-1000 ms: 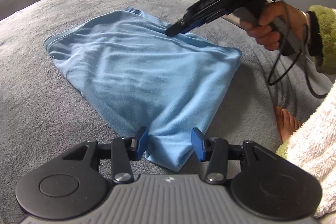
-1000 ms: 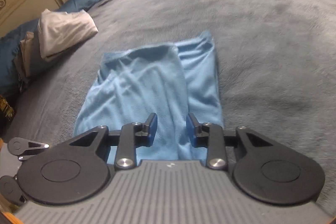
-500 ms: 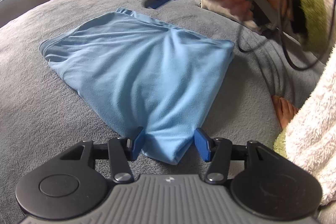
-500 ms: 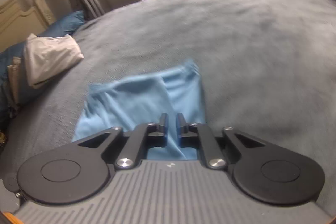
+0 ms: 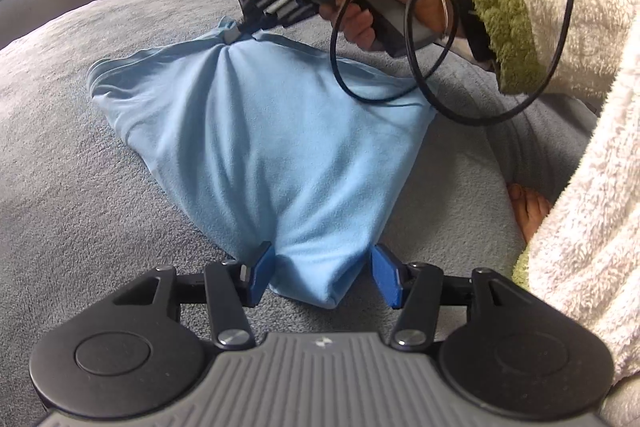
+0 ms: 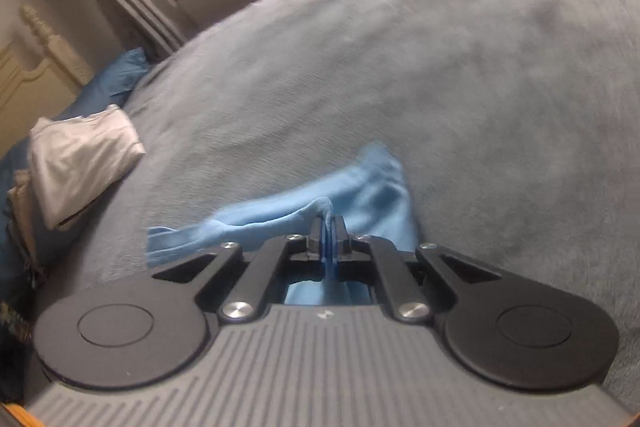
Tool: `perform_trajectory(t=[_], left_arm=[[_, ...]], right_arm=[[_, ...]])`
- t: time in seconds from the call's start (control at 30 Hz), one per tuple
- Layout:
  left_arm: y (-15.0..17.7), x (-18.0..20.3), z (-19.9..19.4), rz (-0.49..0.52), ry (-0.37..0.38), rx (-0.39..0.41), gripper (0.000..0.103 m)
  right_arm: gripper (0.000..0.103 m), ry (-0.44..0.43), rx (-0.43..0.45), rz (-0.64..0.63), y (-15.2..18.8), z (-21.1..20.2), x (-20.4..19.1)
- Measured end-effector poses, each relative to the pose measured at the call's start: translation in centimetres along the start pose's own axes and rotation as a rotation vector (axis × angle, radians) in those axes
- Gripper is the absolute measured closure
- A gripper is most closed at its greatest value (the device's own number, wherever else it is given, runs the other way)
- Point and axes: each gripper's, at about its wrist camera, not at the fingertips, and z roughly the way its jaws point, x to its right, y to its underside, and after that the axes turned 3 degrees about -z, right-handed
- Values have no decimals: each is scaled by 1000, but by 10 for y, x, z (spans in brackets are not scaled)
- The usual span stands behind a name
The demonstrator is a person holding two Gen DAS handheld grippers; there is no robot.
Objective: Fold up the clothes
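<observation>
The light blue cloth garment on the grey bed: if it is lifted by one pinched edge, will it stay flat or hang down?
The light blue cloth garment will probably hang limp: it already puckers into radiating creases where the right gripper is shut on it. It looks thin and light. The fuzzy grey blanket may drag on it slightly.

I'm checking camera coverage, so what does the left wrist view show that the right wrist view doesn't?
Only the left wrist view shows the left gripper, its jaws open around the shirt's near corner, the right hand and a robe sleeve. Only the right wrist view shows folded clothes, a pillow and the headboard. Both show the right gripper shut on the shirt, on the blanket.
</observation>
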Motion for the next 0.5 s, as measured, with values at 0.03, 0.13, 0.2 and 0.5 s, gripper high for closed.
perform_trajectory(t=[0.03, 0.13, 0.2, 0.5], left_arm=[[0, -1, 0, -6, 6, 2, 48], [2, -4, -4, -26, 24, 9, 48], [1, -8, -7, -40, 37, 11, 48], [2, -3, -12, -35, 108, 35, 48]], right_arm=[[101, 2, 1, 12, 2, 0, 3], [97, 25, 66, -24, -3, -19, -9], [96, 45, 116, -89, -9, -34, -24], [97, -345, -268, -899, 30, 7, -176]])
